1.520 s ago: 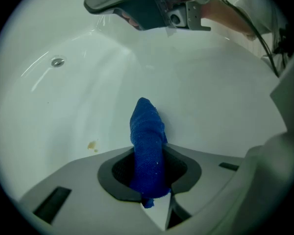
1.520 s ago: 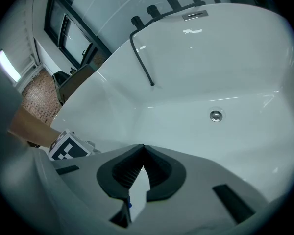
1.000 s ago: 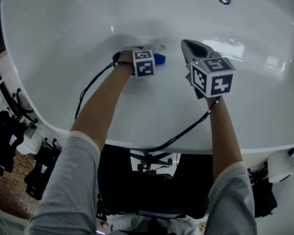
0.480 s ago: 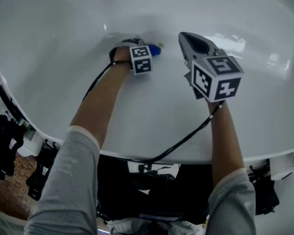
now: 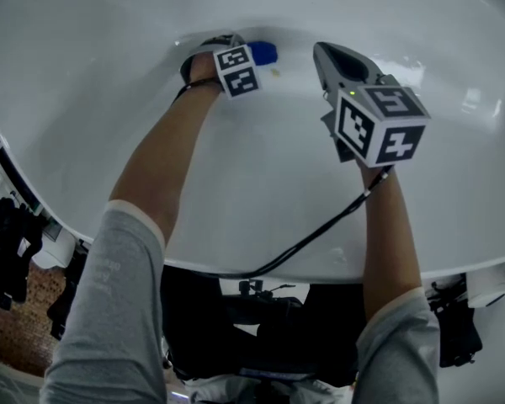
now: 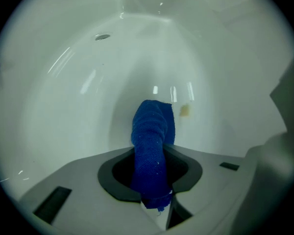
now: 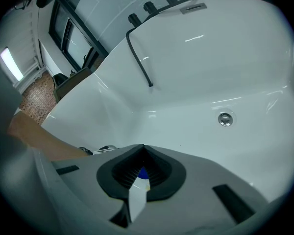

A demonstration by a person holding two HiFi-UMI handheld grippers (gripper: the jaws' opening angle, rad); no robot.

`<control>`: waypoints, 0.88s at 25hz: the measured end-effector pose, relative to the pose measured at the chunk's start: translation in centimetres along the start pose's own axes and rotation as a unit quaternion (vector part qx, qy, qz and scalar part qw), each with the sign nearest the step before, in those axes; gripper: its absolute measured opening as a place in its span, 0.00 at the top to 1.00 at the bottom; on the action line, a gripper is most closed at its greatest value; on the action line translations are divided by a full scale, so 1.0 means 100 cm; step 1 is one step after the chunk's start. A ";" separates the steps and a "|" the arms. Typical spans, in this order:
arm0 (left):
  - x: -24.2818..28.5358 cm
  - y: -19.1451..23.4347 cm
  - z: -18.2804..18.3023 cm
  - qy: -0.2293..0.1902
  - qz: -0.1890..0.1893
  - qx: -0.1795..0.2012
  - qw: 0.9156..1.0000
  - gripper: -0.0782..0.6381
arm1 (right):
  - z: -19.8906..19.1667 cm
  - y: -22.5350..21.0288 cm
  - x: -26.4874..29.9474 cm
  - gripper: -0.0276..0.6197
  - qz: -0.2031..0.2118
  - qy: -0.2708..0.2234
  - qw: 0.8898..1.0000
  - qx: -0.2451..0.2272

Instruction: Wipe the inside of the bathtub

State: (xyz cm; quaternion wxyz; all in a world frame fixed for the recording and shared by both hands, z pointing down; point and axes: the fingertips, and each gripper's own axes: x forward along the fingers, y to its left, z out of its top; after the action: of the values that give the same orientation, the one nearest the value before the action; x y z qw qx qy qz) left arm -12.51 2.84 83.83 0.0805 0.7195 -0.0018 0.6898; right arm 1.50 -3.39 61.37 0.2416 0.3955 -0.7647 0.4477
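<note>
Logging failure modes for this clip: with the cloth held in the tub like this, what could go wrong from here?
1. The left gripper holds the blue cloth as a narrow roll; it may slip out, or the jaws may scrape the bathtub wall.
2. The yellowish spot sits beside the cloth, so a stroke might miss it.
3. The right gripper trails a cable over the tub rim; it could snag.

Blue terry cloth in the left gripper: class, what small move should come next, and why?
Probably slide the left gripper rightward: its jaws clamp the blue terry cloth, whose tip sits just left of a small tan spot on the white bathtub wall.
</note>
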 end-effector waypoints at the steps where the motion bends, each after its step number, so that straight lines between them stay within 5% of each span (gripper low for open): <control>1: -0.001 0.011 0.002 0.002 0.002 -0.005 1.000 0.74 | 0.002 -0.001 0.000 0.94 -0.002 -0.002 1.000 0.002; 5: -0.004 0.019 0.007 0.009 -0.009 -0.002 1.000 0.73 | 0.007 -0.007 -0.002 0.94 -0.012 -0.009 1.000 0.004; 22: 0.008 -0.085 0.044 0.006 -0.076 0.063 0.995 0.74 | 0.011 -0.020 -0.005 0.94 -0.027 -0.021 0.999 0.013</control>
State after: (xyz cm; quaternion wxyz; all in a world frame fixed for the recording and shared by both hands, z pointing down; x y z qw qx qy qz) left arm -7.13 10.78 83.47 0.0871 0.7171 0.0963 0.6847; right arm 3.45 -4.74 61.46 0.2318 0.4284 -0.7529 0.4426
